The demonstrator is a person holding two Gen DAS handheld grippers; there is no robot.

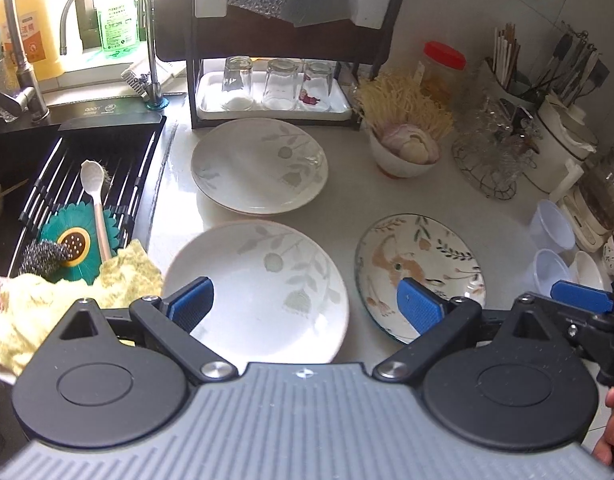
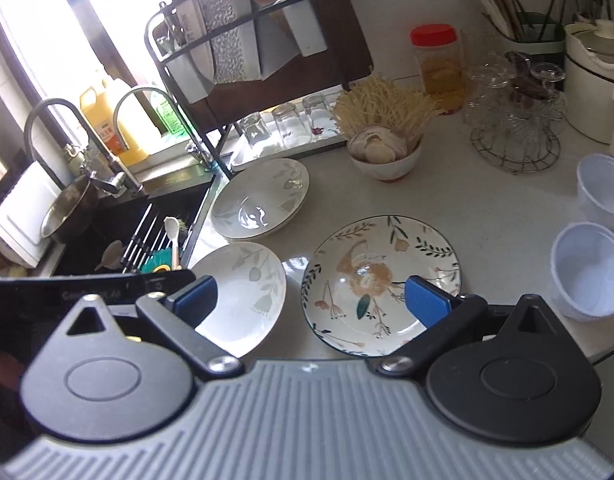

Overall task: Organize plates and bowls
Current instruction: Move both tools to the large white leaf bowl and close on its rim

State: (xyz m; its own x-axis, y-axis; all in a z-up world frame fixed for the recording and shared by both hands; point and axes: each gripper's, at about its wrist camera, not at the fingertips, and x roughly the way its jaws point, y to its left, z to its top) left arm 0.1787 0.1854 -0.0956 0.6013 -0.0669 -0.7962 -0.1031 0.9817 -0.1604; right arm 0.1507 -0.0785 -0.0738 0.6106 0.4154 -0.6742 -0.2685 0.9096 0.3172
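Observation:
Two white leaf-patterned plates lie on the counter: a near plate [image 1: 263, 288] [image 2: 243, 292] and a far plate [image 1: 259, 164] [image 2: 261, 198]. A flower-patterned plate [image 1: 421, 268] [image 2: 381, 280] lies to their right. My left gripper [image 1: 305, 306] is open above the near white plate, nothing between its blue pads. My right gripper [image 2: 311, 300] is open too, hovering over the gap between the near white plate and the flowered plate. One blue finger of the right gripper [image 1: 583, 298] shows at the right edge of the left wrist view.
A sink [image 1: 67, 184] with a drain rack, spoon and scrubbers lies left. A dish rack [image 1: 275, 92] with upturned glasses stands behind. A bowl of food [image 1: 405, 152], a red-lidded jar [image 1: 443, 68], glassware on a wire stand [image 1: 491, 156] and plastic cups [image 2: 591, 268] crowd the right.

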